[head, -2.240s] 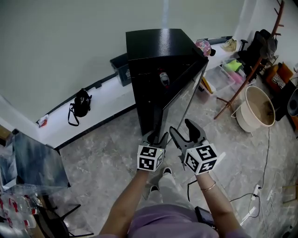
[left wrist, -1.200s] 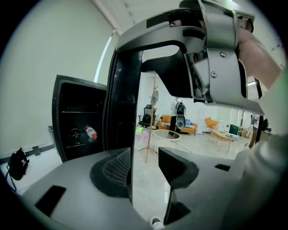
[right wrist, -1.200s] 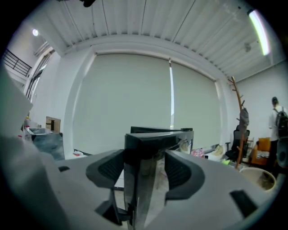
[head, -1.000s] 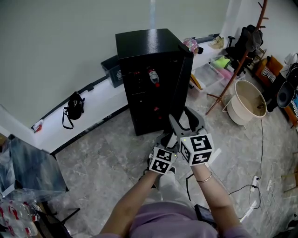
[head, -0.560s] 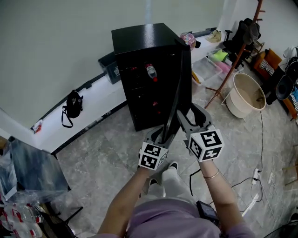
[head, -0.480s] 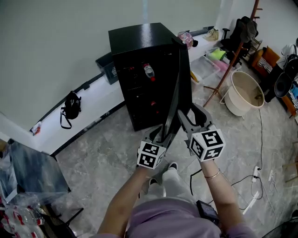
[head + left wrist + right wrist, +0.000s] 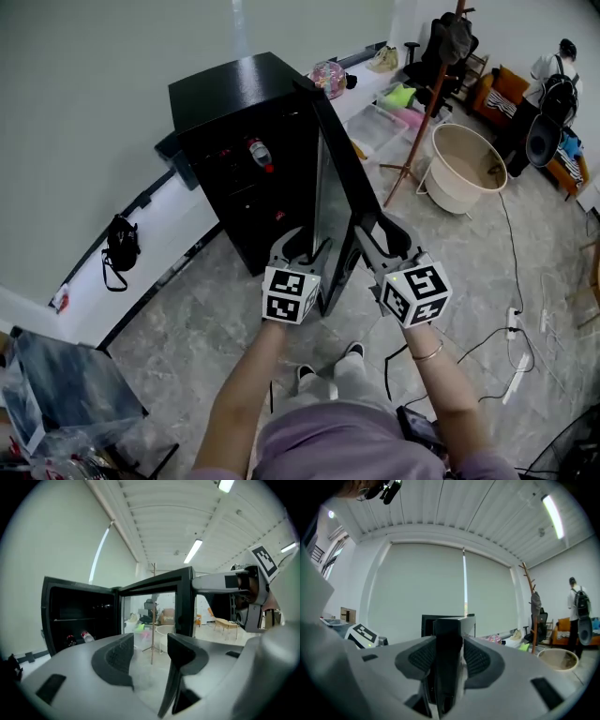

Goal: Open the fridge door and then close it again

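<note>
The black fridge (image 7: pixel 220 117) stands against the wall with its glass door (image 7: pixel 328 202) swung wide open toward me. Bottles (image 7: pixel 86 636) show on its shelves. My right gripper (image 7: pixel 378 234) holds the door's free edge (image 7: pixel 447 637); its jaws have just been closing and both pads lie against that edge. My left gripper (image 7: pixel 302 246) hovers just left of the door, on its inner side. Its jaws have just been opening and nothing is between them (image 7: pixel 150 648). From the left gripper view, the right gripper (image 7: pixel 243 592) sits at the door frame (image 7: pixel 183 603).
A beige tub (image 7: pixel 466 173), a wooden coat stand (image 7: pixel 424 112) and clear storage bins (image 7: pixel 386 122) stand right of the fridge. A black bag (image 7: pixel 117 248) lies by the wall at left. Cables and a power strip (image 7: pixel 514 323) trail on the floor. A person (image 7: pixel 561 70) stands far right.
The door has swung from slightly ajar to wide open, its free edge coming toward me with the right gripper. The left gripper has risen beside the door.
</note>
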A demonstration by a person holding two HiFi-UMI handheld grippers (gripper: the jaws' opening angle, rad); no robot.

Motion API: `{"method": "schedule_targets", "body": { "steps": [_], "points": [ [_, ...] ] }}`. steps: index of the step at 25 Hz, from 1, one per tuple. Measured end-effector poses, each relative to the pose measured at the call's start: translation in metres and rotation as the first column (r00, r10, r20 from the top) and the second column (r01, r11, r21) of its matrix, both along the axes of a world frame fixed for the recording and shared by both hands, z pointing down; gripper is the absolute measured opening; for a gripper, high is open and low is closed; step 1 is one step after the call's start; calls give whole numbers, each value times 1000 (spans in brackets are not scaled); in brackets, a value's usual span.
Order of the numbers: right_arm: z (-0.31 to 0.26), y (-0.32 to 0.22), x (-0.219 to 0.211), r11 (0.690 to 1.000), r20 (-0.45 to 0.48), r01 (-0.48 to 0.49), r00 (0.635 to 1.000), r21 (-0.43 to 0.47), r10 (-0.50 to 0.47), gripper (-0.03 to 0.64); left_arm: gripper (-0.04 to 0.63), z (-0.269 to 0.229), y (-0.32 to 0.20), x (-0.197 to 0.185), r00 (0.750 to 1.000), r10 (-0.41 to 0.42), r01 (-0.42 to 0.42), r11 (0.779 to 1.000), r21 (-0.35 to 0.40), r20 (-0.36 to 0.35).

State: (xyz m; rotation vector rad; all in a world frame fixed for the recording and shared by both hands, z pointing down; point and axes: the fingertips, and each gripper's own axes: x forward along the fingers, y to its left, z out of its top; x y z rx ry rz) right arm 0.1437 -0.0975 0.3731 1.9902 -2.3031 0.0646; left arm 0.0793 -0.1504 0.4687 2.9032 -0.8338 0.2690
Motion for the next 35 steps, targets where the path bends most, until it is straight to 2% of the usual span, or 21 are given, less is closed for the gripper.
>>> {"method": "schedule_targets", "body": {
  "steps": [3, 7, 12, 16, 23, 35],
  "points": [
    [-1, 6, 18, 1000, 7, -15, 1000, 4, 15, 186, 237, -23, -3, 21, 1000, 24, -24, 993, 112, 7],
    [0, 13, 41, 1000, 15, -27, 1000, 6, 27, 185, 248, -47, -2, 48, 998, 55, -64, 969, 239, 42],
    [-1, 20, 68, 1000, 37, -30, 999, 8, 29, 178, 249, -68, -5, 81, 995, 81, -96, 948, 304, 60],
    [-1, 21, 87, 999, 46, -31, 998, 6, 31, 176, 249, -77, -7, 108, 993, 107, -119, 943, 311, 56],
    [-1, 23, 118, 999, 60, -35, 998, 7, 35, 172, 249, -75, -16, 151, 990, 136, -141, 958, 250, 38],
    [1, 21, 171, 998, 93, -41, 995, 38, 37, 161, 244, -66, -22, 203, 984, 177, -173, 967, 188, -2]
  ]
}}
